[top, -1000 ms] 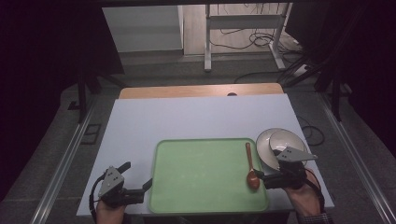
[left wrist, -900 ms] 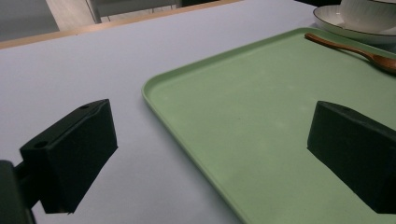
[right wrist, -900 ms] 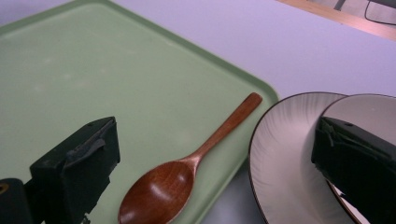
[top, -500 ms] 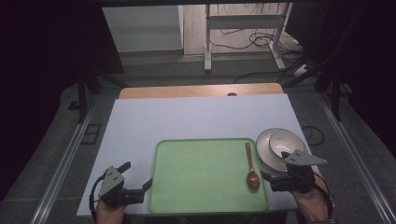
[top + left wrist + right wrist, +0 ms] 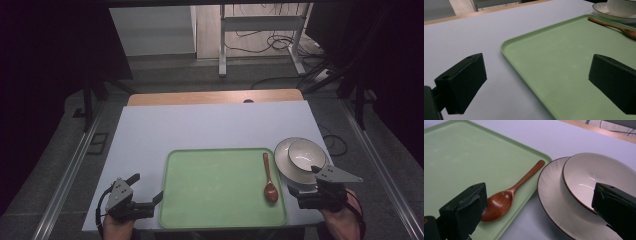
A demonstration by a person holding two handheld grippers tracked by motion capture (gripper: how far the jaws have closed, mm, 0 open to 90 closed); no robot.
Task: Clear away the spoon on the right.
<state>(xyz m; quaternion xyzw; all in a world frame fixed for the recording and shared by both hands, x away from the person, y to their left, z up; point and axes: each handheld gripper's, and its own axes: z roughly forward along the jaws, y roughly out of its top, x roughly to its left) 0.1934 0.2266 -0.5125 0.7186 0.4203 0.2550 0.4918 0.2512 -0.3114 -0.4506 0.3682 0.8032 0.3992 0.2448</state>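
A green tray (image 5: 220, 190) lies near the table's front edge. A brown wooden spoon (image 5: 269, 180) rests along the tray's right side, bowl end toward me. Just right of the tray a white bowl (image 5: 306, 154) sits on a white plate (image 5: 282, 157). My right gripper (image 5: 302, 189) hovers open at the plate's near edge; in the right gripper view the spoon (image 5: 504, 200) is by the left jaw and the bowl (image 5: 594, 175) by the right jaw. My left gripper (image 5: 147, 187) is open at the tray's left edge (image 5: 506, 50), holding nothing.
The white table top (image 5: 200, 125) stretches bare beyond the tray to a wooden strip (image 5: 215, 96) at the back. Beyond that are a dark floor, cables and a desk frame (image 5: 260, 35). The front table edge is close behind both hands.
My right gripper has drawn back from the spoon's bowl end, moving right and toward me, and is now at the plate's near edge. The left gripper has stayed put.
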